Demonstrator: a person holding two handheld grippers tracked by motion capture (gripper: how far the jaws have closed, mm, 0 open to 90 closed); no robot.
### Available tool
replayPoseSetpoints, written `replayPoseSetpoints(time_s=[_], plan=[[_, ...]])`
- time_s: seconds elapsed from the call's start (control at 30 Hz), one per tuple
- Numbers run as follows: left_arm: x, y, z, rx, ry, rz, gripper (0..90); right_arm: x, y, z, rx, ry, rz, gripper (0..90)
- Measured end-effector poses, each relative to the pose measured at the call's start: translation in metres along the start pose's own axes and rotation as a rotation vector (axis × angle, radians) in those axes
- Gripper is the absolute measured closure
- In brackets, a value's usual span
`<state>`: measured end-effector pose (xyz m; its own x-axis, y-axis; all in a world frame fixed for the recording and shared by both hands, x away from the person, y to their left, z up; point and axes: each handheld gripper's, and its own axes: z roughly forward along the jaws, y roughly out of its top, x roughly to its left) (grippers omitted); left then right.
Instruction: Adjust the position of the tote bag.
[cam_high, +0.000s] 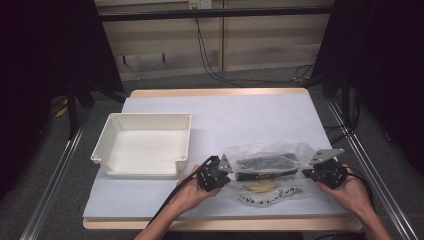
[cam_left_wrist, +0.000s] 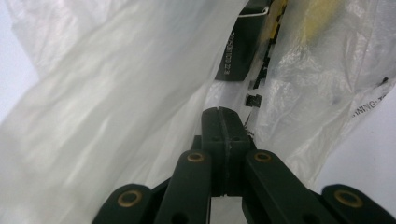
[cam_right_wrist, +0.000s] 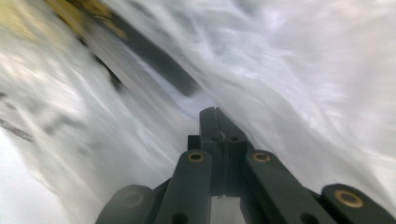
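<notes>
While both tongs pinch the plastic bag (cam_high: 265, 170) | print: unreadable, blurred | black box (cam_high: 260, 164) inside

Table evenly lit from above, bg dark; soft shadows; right gripper view blurred, prob motion; left sharper

Black print on plastic bag (cam_left_wrist: 373, 105), partly legible "NING"
</notes>
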<state>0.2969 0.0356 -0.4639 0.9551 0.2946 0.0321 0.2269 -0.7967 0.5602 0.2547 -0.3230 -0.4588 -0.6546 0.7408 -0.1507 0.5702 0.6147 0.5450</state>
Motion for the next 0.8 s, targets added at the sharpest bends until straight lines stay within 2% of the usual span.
replayPoseSetpoints(time_s=[0.07, 0.2, 0.4, 0.47, 0.5, 0.53, 0.57, 0.6, 0.67, 0.73, 0.8], plan=[[0.000, -0.002, -0.002, 0.007, 0.006, 0.007, 90.0, -0.005, -0.005, -0.001, 0.000, -0.028, 0.022, 90.0], [-0.003, -0.009, -0.005, -0.015, 0.021, -0.007, 90.0, -0.008, -0.012, 0.001, -0.003, -0.015, 0.045, 90.0], [-0.001, -0.016, -0.009, -0.032, 0.011, -0.031, 90.0, -0.011, -0.017, 0.001, -0.024, -0.026, 0.058, 90.0], [0.002, -0.020, -0.011, -0.051, -0.017, -0.061, 90.0, -0.012, -0.019, -0.001, -0.015, -0.033, 0.066, 90.0], [0.005, -0.022, -0.013, -0.034, -0.025, -0.040, 90.0, -0.013, -0.020, -0.001, -0.021, -0.032, 0.066, 90.0], [0.005, -0.025, -0.013, -0.053, -0.020, -0.074, 90.0, -0.014, -0.020, -0.001, -0.026, -0.033, 0.073, 90.0], [0.006, -0.027, -0.015, -0.047, -0.022, -0.071, 90.0, -0.014, -0.022, -0.001, -0.027, -0.035, 0.083, 90.0], [0.006, -0.029, -0.016, -0.047, -0.012, -0.074, 90.0, -0.015, -0.022, -0.001, -0.027, -0.029, 0.082, 90.0], [0.008, -0.033, -0.018, -0.048, -0.025, -0.076, 90.0, -0.016, -0.023, -0.002, -0.032, -0.027, 0.091, 90.0], [0.005, -0.034, -0.018, -0.064, -0.014, -0.096, 90.0, -0.016, -0.024, -0.002, -0.027, -0.037, 0.086, 90.0], [0.007, -0.036, -0.020, -0.051, -0.013, -0.078, 90.0, -0.015, -0.024, -0.002, -0.027, -0.054, 0.072, 90.0]])
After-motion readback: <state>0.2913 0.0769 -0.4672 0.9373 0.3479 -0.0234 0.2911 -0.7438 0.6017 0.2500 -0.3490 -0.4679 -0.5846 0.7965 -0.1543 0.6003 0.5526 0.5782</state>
